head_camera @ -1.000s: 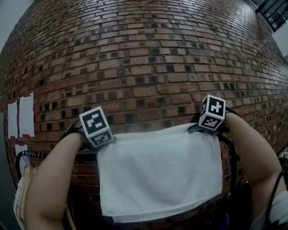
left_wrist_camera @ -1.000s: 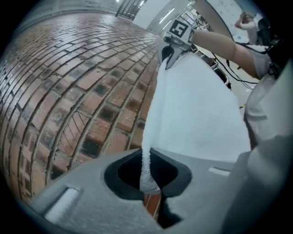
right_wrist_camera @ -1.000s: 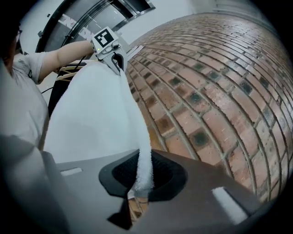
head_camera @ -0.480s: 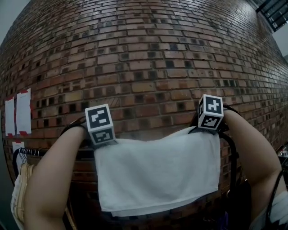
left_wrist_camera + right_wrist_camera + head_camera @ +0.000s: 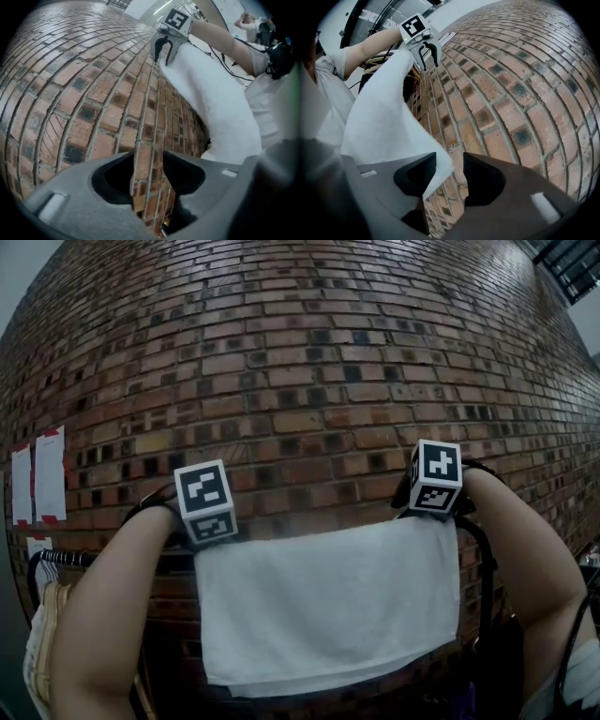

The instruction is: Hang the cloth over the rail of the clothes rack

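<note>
One soft white rectangular cloth (image 5: 328,606) hanging flat; rough red brick wall (image 5: 300,352) behind.

Head view faces brick wall (image 5: 309,352) closely, both gripper views skim along it, sharing cloth (image 5: 328,606)

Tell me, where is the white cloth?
Head view, bottom centre: the white cloth hangs in front of the brick wall, left of the clothes rack's black bar.

Cloth (image 5: 328,606) hangs over the rail (image 5: 70,558), brick wall (image 5: 300,362) behind.
</note>
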{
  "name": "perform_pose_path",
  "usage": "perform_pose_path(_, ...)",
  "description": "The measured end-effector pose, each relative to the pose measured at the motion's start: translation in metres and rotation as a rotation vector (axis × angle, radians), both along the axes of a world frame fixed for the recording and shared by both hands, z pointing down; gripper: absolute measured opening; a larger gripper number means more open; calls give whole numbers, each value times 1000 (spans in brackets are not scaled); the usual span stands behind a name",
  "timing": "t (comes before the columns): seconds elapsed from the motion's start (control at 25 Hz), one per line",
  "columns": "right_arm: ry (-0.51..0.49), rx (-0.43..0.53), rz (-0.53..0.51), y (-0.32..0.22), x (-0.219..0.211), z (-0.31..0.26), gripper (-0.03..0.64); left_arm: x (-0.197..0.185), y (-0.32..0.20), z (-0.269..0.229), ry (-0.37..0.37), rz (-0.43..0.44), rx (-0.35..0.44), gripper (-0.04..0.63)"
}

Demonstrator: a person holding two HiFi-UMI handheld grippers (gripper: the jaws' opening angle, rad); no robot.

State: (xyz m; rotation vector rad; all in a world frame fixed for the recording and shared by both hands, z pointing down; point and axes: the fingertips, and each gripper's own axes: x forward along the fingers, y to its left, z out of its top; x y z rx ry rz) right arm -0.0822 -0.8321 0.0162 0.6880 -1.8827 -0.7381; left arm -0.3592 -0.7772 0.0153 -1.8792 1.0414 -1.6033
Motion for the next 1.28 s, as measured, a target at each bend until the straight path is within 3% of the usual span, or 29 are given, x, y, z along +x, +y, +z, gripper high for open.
perform_pose_path(0.16,15,66,23,-5,3,-8,229,-4,-2,-6,-11,-17,40,230)
perform_pose_path(0.36,20,141,32,-3,4,-17,247,-6,-1,-12,-12,-16,89,229)
perform_pose_path(0.52,-24,271,26,-2,5,-42,259,-18,-4,-26,0,-57,168,220)
perform_pose_path(0.64,-116,401,24,9,7,-74,162,-25,0,-48,49,-76,283,160)
perform_pose_path(0.76,-251,515,-2,26,11,-106,62,-27,15,-78,116,-87,429,51)
perform_pose_path(0.8,-303,518,-22,35,11,-112,18,-25,22,-89,136,-88,481,16)
perform_pose_path(0.88,-401,474,-81,55,5,-116,2,-13,39,-100,203,-59,528,2)
perform_pose_path(0.96,-479,417,-143,76,-3,-111,2,5,59,-97,274,-6,519,2)
perform_pose_path(1.08,-565,335,-224,107,-12,-91,2,31,90,-84,322,45,518,2)
perform_pose_path(1.28,-657,210,-318,156,-6,-37,2,77,130,-37,428,114,481,2)
